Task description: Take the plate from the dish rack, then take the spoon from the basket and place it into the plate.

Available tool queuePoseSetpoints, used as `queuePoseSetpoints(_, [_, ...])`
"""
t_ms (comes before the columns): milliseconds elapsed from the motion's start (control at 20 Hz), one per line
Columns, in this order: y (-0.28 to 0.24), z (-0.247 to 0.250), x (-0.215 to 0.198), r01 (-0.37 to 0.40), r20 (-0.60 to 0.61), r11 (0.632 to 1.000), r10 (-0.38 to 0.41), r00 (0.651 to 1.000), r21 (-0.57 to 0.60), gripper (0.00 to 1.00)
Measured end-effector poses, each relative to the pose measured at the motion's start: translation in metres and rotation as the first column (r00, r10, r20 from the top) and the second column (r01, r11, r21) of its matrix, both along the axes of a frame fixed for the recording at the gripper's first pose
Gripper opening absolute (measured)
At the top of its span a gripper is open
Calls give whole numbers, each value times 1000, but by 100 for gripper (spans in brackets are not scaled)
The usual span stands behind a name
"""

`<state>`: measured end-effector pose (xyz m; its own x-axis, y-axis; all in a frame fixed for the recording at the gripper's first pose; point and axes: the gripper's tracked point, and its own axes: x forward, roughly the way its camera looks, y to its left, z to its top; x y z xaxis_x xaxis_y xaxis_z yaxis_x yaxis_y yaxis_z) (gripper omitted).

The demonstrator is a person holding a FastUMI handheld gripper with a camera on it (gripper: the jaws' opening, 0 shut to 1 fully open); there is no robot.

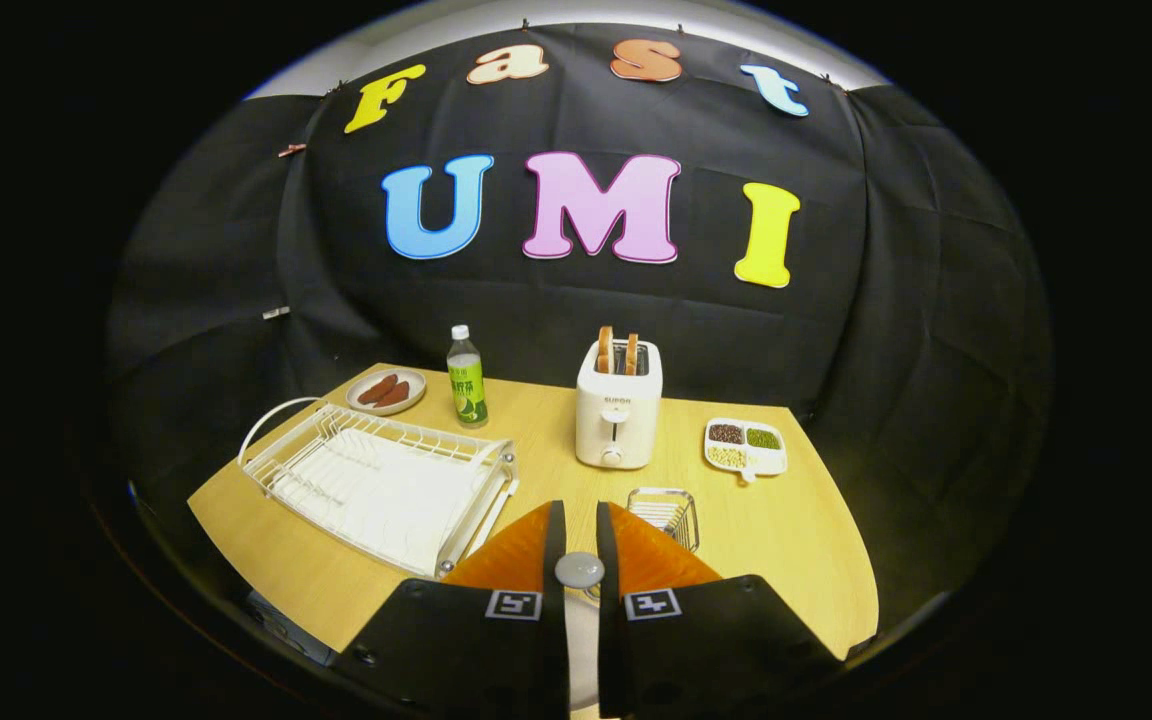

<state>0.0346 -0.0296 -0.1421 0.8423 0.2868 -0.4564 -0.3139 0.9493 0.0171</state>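
One spoon (579,569) sits pinched between the gripper (576,530) fingers, above the orange plate (516,555) on the table (786,520), basket (664,512) just beyond. Risk: released early, it may slide off the plate.

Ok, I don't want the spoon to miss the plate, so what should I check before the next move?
1. Plate out of the dish rack: ok, it lies on the table next to the rack.
2. Spoon gripped: ok, the claw has both fingers closed on it.
3. Spoon out of the basket: ok, the basket sits just beyond the fingers.
4. Spoon lined up with the plate: ok, orange shows on either side of the fingers.
5. Height of spoon above plate: cannot tell.
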Motion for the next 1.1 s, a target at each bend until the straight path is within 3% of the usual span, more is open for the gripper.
queuePoseSetpoints(500, [13, -77, -8, -11, -85, 996, 4, 996, -85, 16])
queuePoseSetpoints(850, [22, -82, -18, -53, -105, 993, 42, 994, -104, 21])
queuePoseSetpoints(1000, [33, -79, -26, -56, -157, 998, 51, 986, -23, 23])
queuePoseSetpoints(1100, [42, -73, -29, -53, -194, 997, 63, 979, 57, 68])
